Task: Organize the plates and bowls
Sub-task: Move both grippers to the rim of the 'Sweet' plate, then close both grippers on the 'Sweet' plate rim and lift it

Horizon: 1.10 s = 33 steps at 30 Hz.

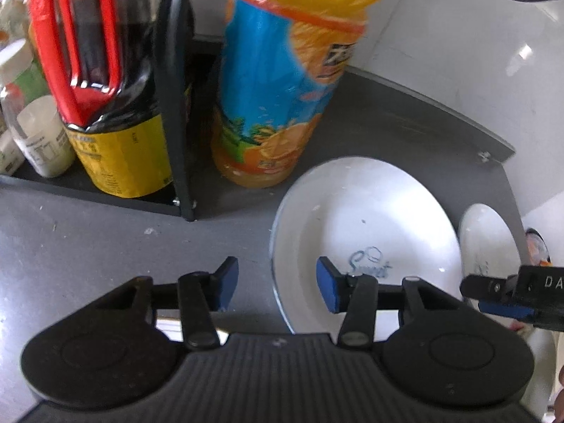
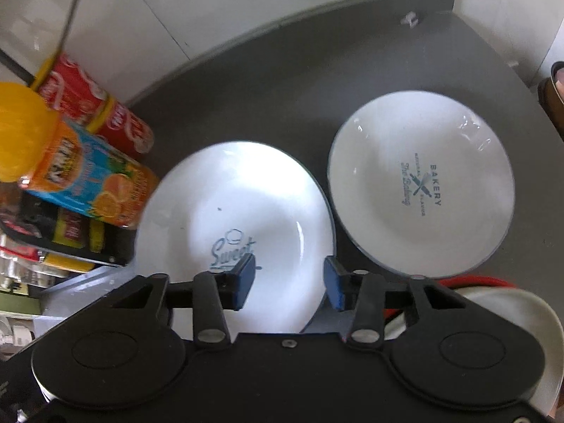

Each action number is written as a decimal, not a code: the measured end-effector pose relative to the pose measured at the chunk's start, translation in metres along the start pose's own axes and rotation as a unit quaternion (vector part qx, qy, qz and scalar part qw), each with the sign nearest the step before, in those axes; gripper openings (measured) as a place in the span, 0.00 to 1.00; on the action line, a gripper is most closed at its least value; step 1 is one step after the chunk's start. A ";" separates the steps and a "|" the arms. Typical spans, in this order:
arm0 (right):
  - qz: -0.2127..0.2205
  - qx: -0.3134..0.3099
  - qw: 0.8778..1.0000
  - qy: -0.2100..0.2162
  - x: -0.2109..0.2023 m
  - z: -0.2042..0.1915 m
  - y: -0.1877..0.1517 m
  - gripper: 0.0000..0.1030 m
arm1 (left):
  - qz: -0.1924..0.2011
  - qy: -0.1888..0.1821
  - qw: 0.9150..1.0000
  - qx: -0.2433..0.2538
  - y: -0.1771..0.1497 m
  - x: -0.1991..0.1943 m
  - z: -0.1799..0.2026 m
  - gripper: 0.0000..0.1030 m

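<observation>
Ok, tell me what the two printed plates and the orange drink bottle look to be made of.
Sweet plate and Bakery plate: likely glazed ceramic or porcelain, glossy white with sharp highlights and blue print; melamine is possible. Orange drink bottle: probably clear plastic, the liquid showing through, with a shiny printed film label.

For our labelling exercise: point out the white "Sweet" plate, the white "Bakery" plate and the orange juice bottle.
White "Sweet" plate (image 2: 239,190): right wrist view, bare centre.
White "Bakery" plate (image 2: 384,148): right wrist view, inner surface.
Orange juice bottle with blue label (image 1: 268,81): left wrist view, label.

Orange juice bottle (image 1: 278,81) beside a dark sauce bottle (image 1: 112,105).
</observation>
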State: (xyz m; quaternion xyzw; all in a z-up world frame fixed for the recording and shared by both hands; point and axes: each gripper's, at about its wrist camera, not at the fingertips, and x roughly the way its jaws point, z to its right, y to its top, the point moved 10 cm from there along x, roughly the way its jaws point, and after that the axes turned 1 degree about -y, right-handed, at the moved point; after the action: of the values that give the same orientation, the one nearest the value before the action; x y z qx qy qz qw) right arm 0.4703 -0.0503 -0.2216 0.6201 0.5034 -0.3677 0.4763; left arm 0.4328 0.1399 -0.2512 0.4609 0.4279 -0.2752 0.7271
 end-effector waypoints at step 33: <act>-0.021 -0.036 0.998 0.037 0.033 0.014 0.010 0.10 | 0.010 -0.037 0.991 -0.127 -0.014 0.012 -0.024 0.07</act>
State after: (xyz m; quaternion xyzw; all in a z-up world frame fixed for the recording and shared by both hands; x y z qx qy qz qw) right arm 0.4883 -0.0553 -0.2545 0.6051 0.5460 -0.3366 0.4716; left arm 0.4190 0.1562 -0.2731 0.3584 0.4280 -0.2280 0.7977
